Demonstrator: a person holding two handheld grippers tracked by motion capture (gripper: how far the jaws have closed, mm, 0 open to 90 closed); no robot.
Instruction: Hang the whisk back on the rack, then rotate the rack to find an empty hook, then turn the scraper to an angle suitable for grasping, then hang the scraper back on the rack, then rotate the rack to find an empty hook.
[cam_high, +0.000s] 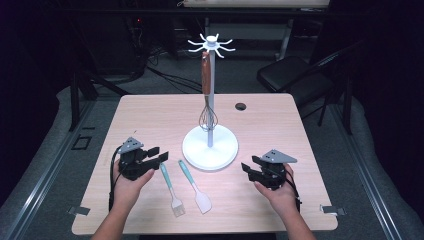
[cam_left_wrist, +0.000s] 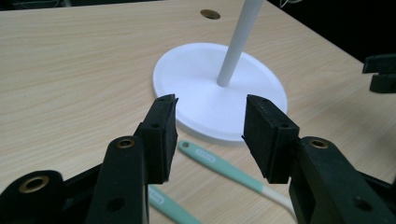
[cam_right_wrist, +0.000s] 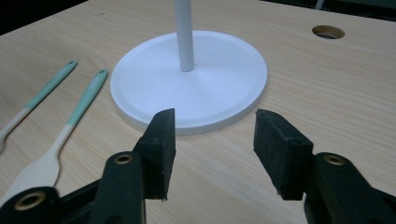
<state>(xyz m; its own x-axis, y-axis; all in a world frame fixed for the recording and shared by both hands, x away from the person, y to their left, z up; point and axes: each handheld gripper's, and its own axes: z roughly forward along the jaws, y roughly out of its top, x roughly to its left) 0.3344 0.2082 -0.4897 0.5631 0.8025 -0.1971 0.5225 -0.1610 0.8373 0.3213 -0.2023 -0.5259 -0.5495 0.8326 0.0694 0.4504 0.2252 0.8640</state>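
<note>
Table spans mid-frame, the white stand at its centre with a whisk hanging. Left gripper at lower left, jaws apart, empty, beside brush and spatula. Right gripper, lower right, wide open, empty.

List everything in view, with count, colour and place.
stand: 1, white, table centre, hooks at top
whisk: 1, brown handle, hanging from the stand
brush: 1, teal handle, flat on table left of the spatula
spatula: 1, teal handle, white blade, flat in front of the stand
table: 1, light wood, hole near far edge
chair: 1, black, beyond the table, right
left gripper: 1, black, open, by the brush handle
right gripper: 1, black, open, right of the stand
</note>
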